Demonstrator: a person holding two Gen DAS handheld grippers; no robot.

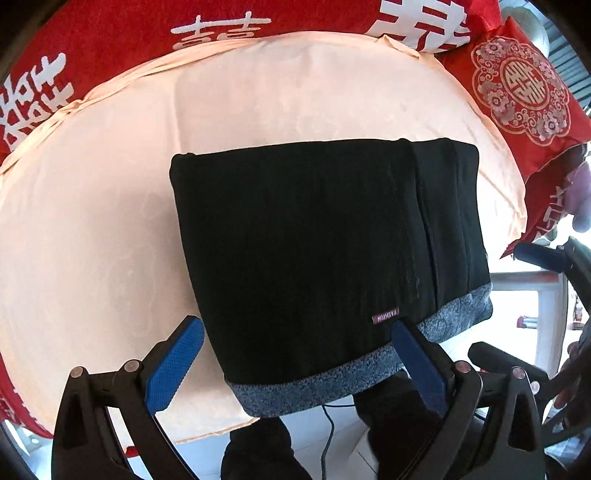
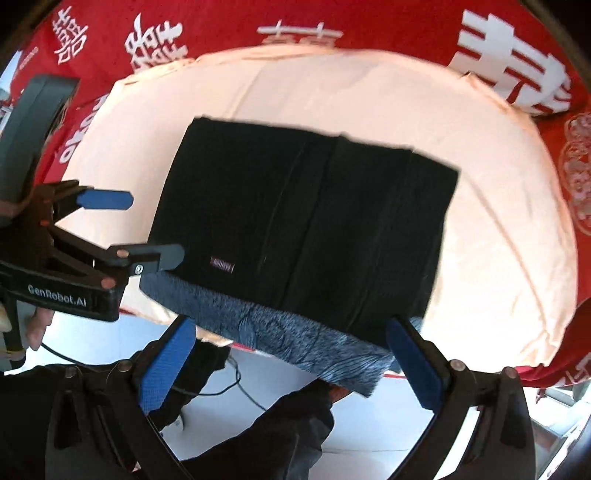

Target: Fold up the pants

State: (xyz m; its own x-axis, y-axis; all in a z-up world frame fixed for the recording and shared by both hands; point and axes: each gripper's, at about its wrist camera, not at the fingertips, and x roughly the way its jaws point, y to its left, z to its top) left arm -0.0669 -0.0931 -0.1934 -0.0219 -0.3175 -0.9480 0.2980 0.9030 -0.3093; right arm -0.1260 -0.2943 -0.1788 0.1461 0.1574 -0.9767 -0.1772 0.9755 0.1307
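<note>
The black pants point(image 1: 314, 251) lie folded into a thick rectangle on a peach cloth point(image 1: 92, 229), with a grey patterned waistband point(image 1: 332, 384) at the near edge that overhangs the table edge. My left gripper point(image 1: 295, 354) is open and empty, its blue pads either side of the waistband's left part. In the right wrist view the folded pants point(image 2: 303, 229) fill the centre. My right gripper point(image 2: 291, 354) is open and empty just in front of the grey waistband point(image 2: 295, 336). The left gripper point(image 2: 147, 229) shows there at the pants' left edge, open.
A red cloth with white characters point(image 1: 110, 33) covers the table under the peach cloth. A red embroidered cushion point(image 1: 524, 85) lies at the far right. Below the table edge are the person's dark-clad legs point(image 2: 258, 435), a cable point(image 2: 236, 384) and white floor.
</note>
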